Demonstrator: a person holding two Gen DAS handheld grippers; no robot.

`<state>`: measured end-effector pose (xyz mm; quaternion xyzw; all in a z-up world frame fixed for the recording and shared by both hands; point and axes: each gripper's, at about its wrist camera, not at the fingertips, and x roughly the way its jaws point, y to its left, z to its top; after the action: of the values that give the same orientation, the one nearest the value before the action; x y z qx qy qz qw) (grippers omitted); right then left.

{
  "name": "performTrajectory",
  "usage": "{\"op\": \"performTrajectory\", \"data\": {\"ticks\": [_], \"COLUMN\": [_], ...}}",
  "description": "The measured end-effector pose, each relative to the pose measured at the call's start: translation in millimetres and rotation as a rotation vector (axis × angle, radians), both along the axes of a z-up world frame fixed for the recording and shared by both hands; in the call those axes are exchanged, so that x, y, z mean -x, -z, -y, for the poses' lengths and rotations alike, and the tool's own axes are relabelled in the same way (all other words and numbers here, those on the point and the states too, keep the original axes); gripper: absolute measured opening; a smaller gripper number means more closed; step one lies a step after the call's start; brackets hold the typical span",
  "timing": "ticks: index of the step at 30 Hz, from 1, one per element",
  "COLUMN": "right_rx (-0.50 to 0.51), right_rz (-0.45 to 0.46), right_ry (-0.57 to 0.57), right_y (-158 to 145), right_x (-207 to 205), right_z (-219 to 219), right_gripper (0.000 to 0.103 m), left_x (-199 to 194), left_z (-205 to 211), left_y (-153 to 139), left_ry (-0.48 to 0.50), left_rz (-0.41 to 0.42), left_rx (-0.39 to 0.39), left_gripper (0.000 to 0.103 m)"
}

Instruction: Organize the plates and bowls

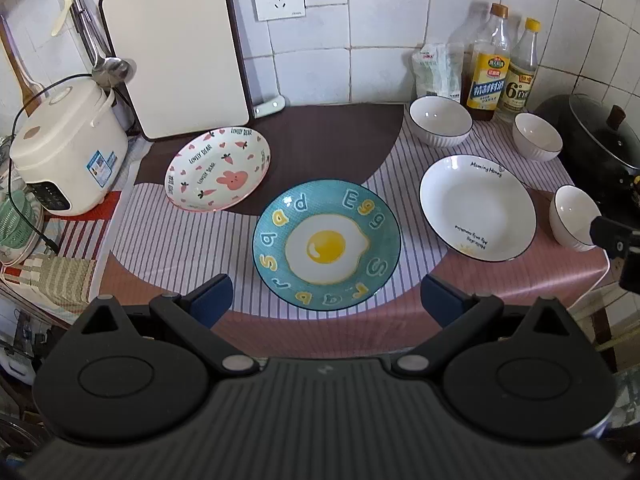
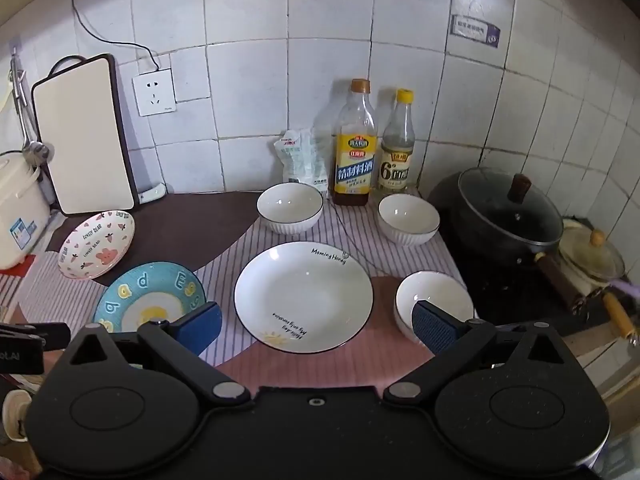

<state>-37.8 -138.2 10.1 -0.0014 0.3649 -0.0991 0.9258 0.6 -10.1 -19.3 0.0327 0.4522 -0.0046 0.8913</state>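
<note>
Three plates lie on the counter: a pink rabbit plate [image 1: 218, 169] [image 2: 96, 244], a teal egg plate [image 1: 326, 245] [image 2: 148, 298] and a white plate [image 1: 477, 208] [image 2: 304, 297]. Three white bowls stand around the white plate: one behind it [image 1: 440, 120] [image 2: 289, 207], one at back right [image 1: 537, 136] [image 2: 408, 218], one at front right [image 1: 572, 216] [image 2: 434, 304]. My left gripper [image 1: 326, 300] is open and empty, just before the egg plate. My right gripper [image 2: 316, 326] is open and empty, above the white plate's near edge.
A rice cooker [image 1: 66, 152] stands at left. A cutting board [image 1: 176, 48] leans on the tiled wall. Two bottles [image 2: 354, 148] [image 2: 396, 144] and a bag [image 2: 300, 160] stand at the back. A lidded black pot [image 2: 508, 216] sits on the stove at right.
</note>
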Motion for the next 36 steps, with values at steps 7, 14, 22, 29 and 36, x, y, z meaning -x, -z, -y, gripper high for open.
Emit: {"op": "performTrajectory", "data": {"ticks": [7, 14, 22, 29, 36], "right_rx": [0.027, 0.038, 0.072, 0.059, 0.068], "right_rz": [0.015, 0.063, 0.066, 0.058, 0.054], "right_ry": [-0.021, -0.020, -0.022, -0.005, -0.001], "right_y": [6, 9, 12, 15, 17], "right_x": [4, 7, 8, 8, 9], "right_z": [-5, -13, -20, -17, -20], "right_gripper": [0.103, 0.103, 0.103, 0.103, 0.103], "left_x": [4, 6, 4, 5, 3], "left_z": [0, -7, -10, -17, -27], "left_y": [8, 14, 20, 24, 24], "left_ry": [0.013, 0.006, -0.002, -0.017, -0.050], "left_rz": [0.044, 0.073, 0.049, 0.032, 0.030], "left_rx": [-0.019, 0.003, 0.005, 0.017, 0.021], "left_gripper": [0.102, 0.102, 0.102, 0.102, 0.102]}}
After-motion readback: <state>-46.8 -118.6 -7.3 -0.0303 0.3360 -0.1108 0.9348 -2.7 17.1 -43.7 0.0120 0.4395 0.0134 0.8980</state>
